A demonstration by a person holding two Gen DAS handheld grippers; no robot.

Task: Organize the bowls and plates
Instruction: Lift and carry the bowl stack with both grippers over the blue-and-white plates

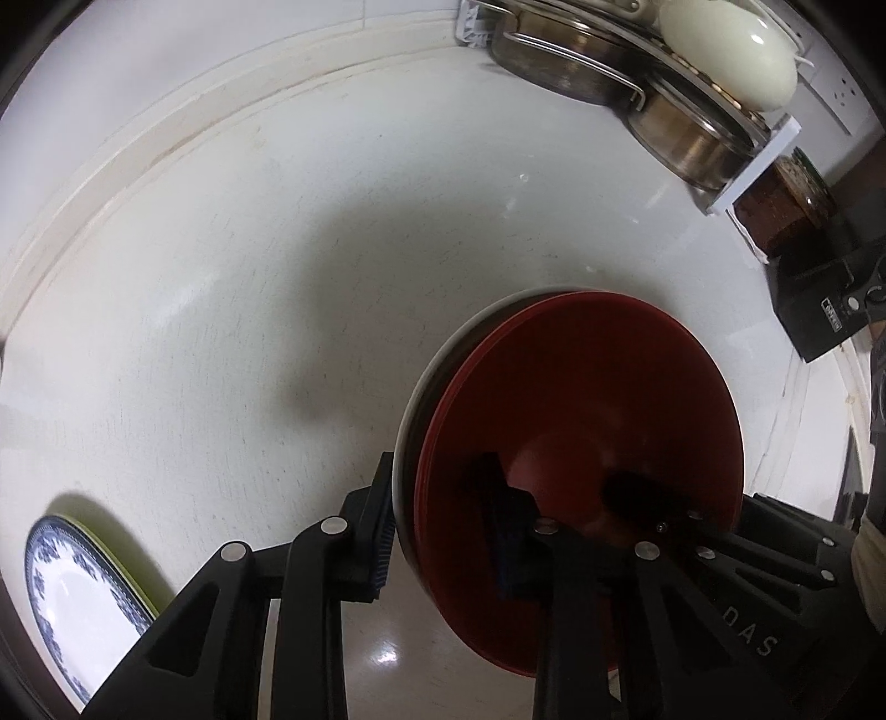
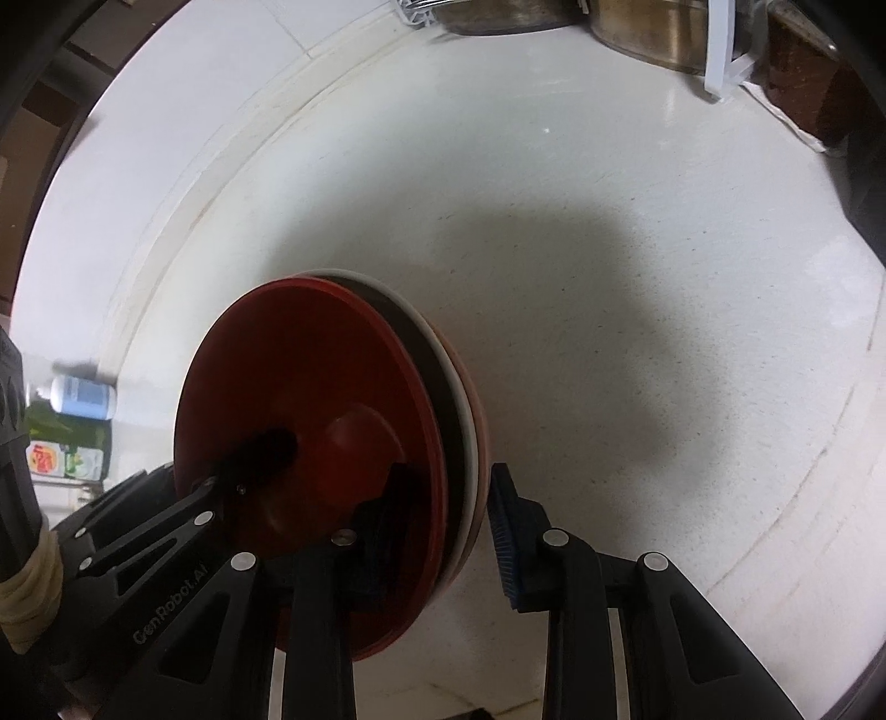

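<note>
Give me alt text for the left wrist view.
The left tongs pinch a stack of plates, red on top, white beneath, above a white counter. The right tongs reach in over the red face. A blue-patterned plate lies lower left; steel pans sit top right.

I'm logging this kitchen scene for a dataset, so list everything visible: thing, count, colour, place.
plate stack: several, red on top with white beneath, held on edge above the counter between both tools
patterned plate: one, blue and white, lower left on the counter, a green rim under it
counter: one, white, fills both views
metal pans: at least two, steel, on the white rack top right
pale oval thing: one, cream, on the rack
bottles: a few, blue-white and green, far left of the right wrist view
left tool: black, shut on the stack
right tool: black, straddling the stack's rim
</note>
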